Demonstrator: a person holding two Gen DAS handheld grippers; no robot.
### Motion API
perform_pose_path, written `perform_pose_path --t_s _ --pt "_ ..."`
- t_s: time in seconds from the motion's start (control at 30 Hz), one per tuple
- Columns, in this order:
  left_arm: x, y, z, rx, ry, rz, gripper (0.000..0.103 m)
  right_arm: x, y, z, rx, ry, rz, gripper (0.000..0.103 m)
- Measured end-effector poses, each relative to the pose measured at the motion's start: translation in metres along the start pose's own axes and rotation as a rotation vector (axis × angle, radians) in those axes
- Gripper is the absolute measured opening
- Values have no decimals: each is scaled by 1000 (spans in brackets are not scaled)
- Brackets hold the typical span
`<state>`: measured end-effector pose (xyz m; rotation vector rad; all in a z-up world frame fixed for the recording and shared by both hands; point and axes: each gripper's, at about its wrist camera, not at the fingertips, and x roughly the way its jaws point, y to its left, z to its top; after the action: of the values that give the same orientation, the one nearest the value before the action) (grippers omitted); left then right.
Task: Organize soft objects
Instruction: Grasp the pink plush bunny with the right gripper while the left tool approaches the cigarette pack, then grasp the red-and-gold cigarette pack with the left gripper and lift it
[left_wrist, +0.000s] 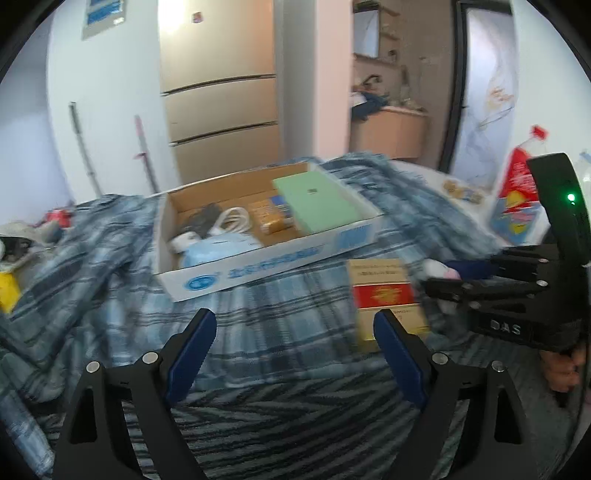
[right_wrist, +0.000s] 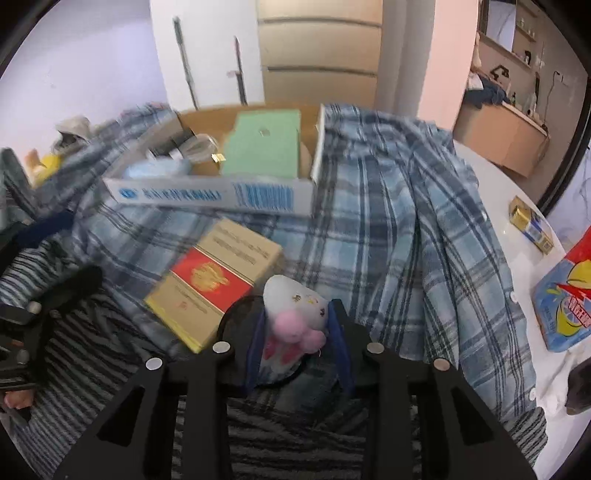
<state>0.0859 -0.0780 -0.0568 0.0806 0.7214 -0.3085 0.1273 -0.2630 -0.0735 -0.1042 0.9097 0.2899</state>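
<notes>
Our right gripper (right_wrist: 295, 325) is clamped on a small plush toy (right_wrist: 295, 314), white w/ pink bits, pads pressing both sides. Just left of those jaws lies a gold-and-red box (right_wrist: 214, 280) on the plaid shirt (right_wrist: 388, 221). Beyond it sits the cardboard box (right_wrist: 207, 194) w/ a green book (right_wrist: 262, 147) inside. Our left gripper (left_wrist: 295, 328) stands wide apart w/ nothing between the pads, over striped fabric (left_wrist: 295, 413); toy is off to its right.
</notes>
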Motion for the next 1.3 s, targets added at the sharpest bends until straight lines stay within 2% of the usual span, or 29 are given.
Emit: perform_pose_path --t_s 0.17,0.27,0.37,0.6,0.83,0.97,1.1,1.17,1.3 --pt "-2 -5 3 20 -1 -1 89 -25 -5 2 18 -141 -33 32" --pt "-8 -16 8 61 -41 -36 89 -41 -8 4 34 -238 -96 32" --pt "-12 -27 18 89 -44 -29 89 -49 -11 7 53 -297 -167 32" --pt "-2 -54 34 144 -61 -26 89 -47 -22 9 105 -292 -161 32" --pt "44 -68 32 112 67 -95 89 -46 -25 6 121 -290 -168 32" --pt "59 -70 23 125 120 -64 89 -45 -26 6 126 -282 -169 32" --pt "68 -62 20 90 162 -85 89 -43 -24 7 114 -272 -169 32" --pt "70 -59 20 72 171 -98 84 -42 -24 7 115 -270 -169 32" --pt "71 -59 19 74 179 -107 81 -38 -25 7 122 -253 -167 32"
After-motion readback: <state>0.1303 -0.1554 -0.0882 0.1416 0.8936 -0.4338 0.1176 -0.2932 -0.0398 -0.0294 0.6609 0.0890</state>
